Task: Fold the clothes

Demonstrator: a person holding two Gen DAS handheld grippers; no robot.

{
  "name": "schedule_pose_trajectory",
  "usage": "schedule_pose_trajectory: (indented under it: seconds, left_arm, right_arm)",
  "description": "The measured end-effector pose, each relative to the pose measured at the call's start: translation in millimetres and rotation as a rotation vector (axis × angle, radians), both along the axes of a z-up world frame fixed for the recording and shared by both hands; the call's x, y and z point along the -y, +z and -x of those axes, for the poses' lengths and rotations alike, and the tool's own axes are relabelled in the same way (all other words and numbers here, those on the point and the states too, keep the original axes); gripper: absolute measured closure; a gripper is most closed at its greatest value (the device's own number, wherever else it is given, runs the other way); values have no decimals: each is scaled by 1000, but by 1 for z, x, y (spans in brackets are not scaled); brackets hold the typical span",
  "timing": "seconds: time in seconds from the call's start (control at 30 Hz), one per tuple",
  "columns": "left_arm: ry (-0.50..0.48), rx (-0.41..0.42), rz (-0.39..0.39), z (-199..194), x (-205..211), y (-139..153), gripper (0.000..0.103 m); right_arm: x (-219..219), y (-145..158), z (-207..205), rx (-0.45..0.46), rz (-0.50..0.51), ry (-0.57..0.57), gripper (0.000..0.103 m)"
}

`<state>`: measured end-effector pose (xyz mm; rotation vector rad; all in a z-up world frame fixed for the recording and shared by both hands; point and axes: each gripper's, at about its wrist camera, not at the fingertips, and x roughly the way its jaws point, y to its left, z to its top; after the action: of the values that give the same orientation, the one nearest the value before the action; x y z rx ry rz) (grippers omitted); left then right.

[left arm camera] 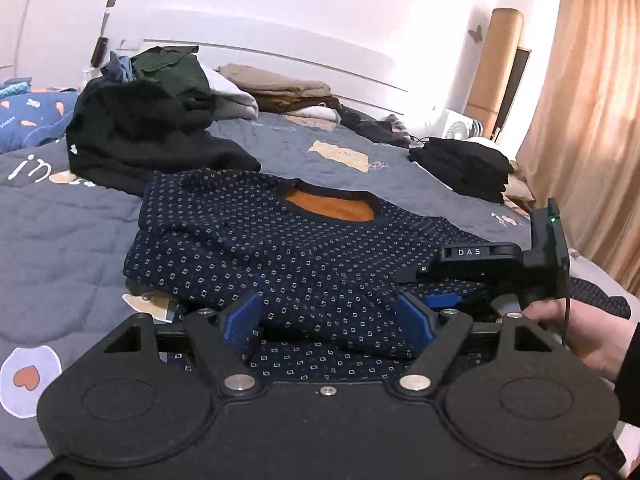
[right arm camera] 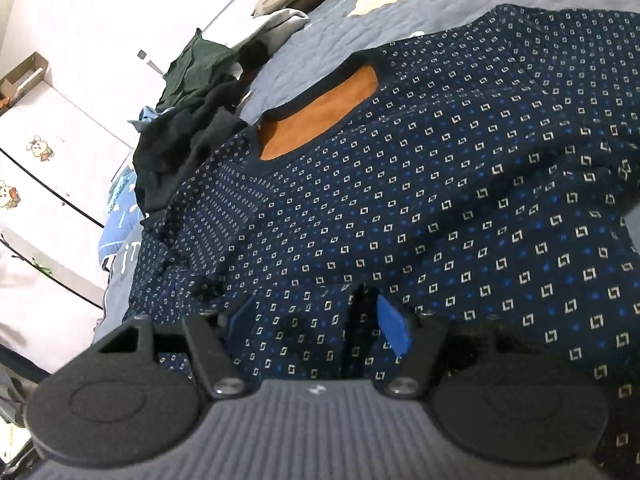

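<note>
The navy diamond-patterned knit sweater point(left arm camera: 288, 248) lies partly folded on the grey quilted bed point(left arm camera: 60, 224). Both the left gripper point(left arm camera: 328, 316) and right gripper point(right arm camera: 316, 320) stand spread around its near hem. A loose clothes heap point(left arm camera: 144, 120) waits at 11 o'clock, a folded black stack point(left arm camera: 464, 168) at 2

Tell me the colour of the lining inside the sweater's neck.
Orange-brown lining inside the navy patterned sweater; clearest in the right wrist view.
</note>
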<state>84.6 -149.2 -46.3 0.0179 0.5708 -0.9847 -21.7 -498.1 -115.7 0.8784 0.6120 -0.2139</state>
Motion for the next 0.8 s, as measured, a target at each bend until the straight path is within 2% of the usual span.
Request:
schedule_pose_trajectory:
  seconds: [0.07,0.13,0.2,0.37,0.5,0.63,0.8]
  left_arm:
    - [-2,3,9,0,-2,0,29]
    - [-2,5,9,0,-1,0,29]
    - [-1,7,5,-1,0,-1,29]
    - [2,10,-6,-2,3,-2,29]
    - [4,13,-13,-2,5,-4,29]
    - [3,17,-16,-3,4,-4,29]
    - [6,21,-22,-5,3,-6,29]
  right_arm:
    - [-1,0,0,9,-10,-5,43]
    - [-1,1,0,16,-31,-11,74]
    - [-2,1,-2,17,-46,-8,91]
    - [-3,15,0,59,-40,7,96]
    - [4,31,9,115,-21,-44,98]
    - [26,49,24,179,4,-142,98]
    - [67,59,56,236,13,-324,98]
